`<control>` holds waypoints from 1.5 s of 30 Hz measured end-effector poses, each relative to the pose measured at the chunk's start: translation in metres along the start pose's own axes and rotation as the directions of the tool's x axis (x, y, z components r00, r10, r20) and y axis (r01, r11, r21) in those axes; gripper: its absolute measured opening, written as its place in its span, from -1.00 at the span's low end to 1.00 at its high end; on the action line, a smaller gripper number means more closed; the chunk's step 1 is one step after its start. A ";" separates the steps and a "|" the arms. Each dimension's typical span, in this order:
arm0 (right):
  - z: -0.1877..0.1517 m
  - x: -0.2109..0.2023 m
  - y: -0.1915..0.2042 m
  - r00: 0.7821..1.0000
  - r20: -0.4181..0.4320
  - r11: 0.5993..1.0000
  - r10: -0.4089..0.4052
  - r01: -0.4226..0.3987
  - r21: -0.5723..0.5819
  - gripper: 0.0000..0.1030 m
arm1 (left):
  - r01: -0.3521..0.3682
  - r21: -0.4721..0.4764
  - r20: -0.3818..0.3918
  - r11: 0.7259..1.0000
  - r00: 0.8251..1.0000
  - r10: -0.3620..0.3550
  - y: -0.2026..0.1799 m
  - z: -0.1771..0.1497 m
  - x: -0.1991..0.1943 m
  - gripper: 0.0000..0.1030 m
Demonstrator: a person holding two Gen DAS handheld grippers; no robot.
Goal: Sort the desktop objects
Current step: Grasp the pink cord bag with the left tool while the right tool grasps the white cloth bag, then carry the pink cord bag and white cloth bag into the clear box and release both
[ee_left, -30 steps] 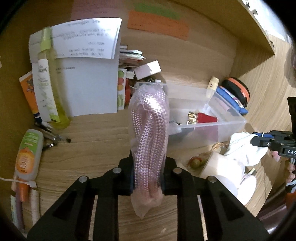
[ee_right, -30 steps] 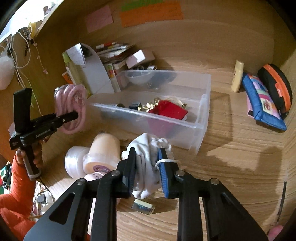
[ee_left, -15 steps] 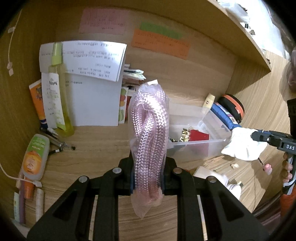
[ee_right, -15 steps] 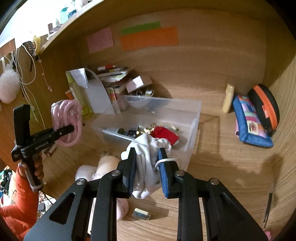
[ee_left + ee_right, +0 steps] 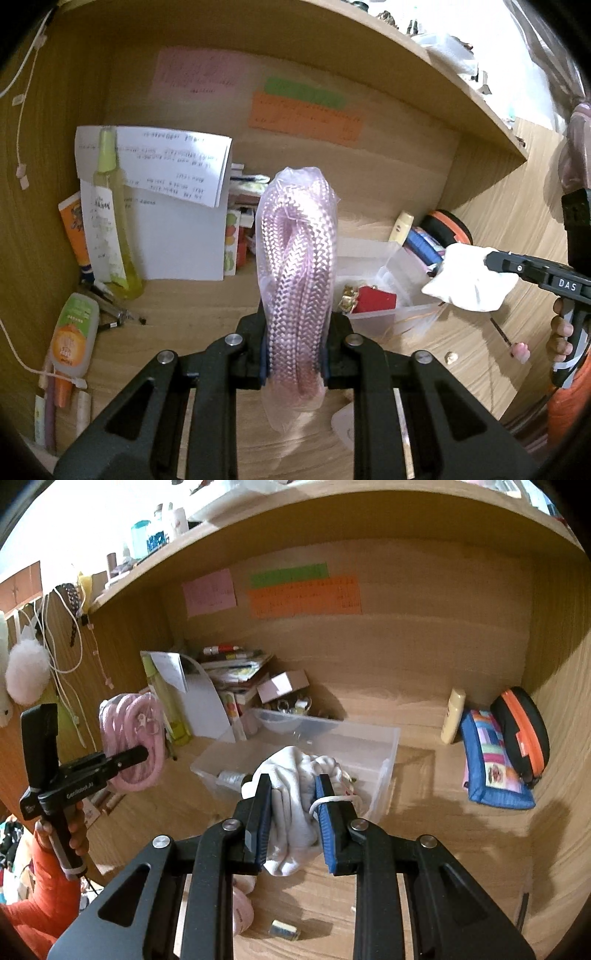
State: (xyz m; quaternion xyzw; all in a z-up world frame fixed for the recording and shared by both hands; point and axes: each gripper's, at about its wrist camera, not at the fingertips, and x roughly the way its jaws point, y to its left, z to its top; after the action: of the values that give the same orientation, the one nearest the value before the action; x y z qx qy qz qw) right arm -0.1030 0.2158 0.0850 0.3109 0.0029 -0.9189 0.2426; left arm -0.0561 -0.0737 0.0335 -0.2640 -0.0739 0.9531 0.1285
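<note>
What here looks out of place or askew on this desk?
A small metal piece lies loose on the desk in front of the clear plastic bin. A pink-tipped pin and a tiny gold bit lie loose too. A white band loops around one finger of the right gripper.

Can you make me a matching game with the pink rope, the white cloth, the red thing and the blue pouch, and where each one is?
Things:
1. pink rope
2. white cloth
3. red thing
4. blue pouch

Places:
A. inside the clear box
B. on the desk by the right wall
C. in the left gripper
D. in the right gripper

Pairs: 1-C, 2-D, 3-A, 4-B
</note>
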 end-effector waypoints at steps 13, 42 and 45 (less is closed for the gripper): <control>0.020 0.026 -0.011 0.999 0.031 0.998 0.035 -0.036 0.055 -0.59 | 0.031 -0.002 -0.034 1.000 0.999 -0.031 -0.012 0.018 0.033 -0.62; 0.026 0.149 -0.022 0.996 -0.084 0.999 -0.030 0.034 0.038 -0.59 | 0.041 0.001 -0.211 0.999 0.977 -0.040 -0.027 0.033 0.156 -0.62; 0.022 0.157 -0.024 0.993 -0.093 0.996 -0.073 0.077 0.042 -0.59 | 0.043 -0.016 -0.230 0.999 0.972 -0.046 -0.025 0.032 0.165 -0.62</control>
State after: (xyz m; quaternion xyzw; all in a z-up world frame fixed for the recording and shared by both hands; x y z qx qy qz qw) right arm -0.2346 0.1635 0.0097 0.3577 0.0046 -0.9121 0.2003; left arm -0.2042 -0.0048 -0.0144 -0.3716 -0.0696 0.9125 0.1562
